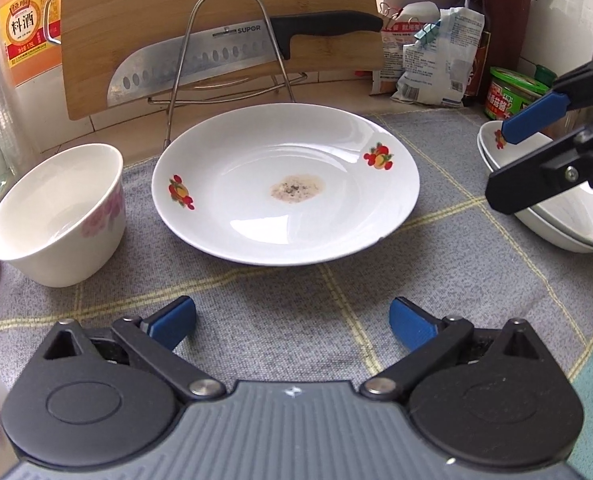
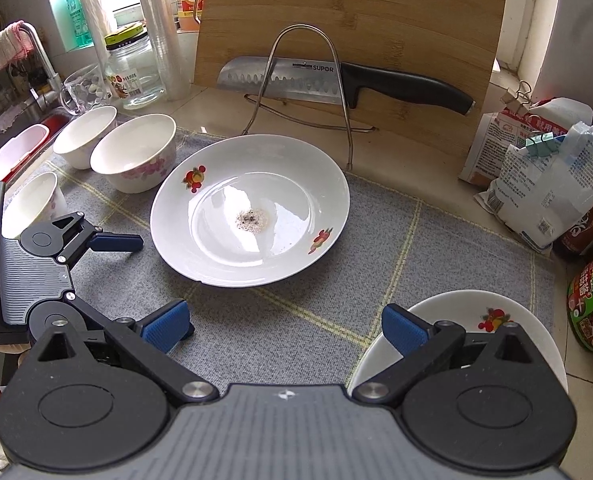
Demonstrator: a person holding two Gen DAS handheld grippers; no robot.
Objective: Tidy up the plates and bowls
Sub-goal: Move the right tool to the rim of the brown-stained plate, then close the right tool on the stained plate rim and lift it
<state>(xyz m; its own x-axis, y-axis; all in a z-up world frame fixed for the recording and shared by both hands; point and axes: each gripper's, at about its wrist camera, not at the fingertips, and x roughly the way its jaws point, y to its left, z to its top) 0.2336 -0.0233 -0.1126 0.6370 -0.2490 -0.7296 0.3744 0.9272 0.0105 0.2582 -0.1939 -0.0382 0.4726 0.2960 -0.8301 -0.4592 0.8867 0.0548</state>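
Two plates already sit stacked (image 2: 456, 312) at the mat's right edge, while the soiled plate (image 1: 286, 184) mid-mat and three bowls (image 2: 134, 154) remain loose, both left gripper (image 1: 292, 326) and right gripper (image 2: 286, 326) jaws spread, empty

left gripper (image 1: 292, 322) | black linkage arms | 2 blue ribbed pads | silver pivot screws | grey ridged body
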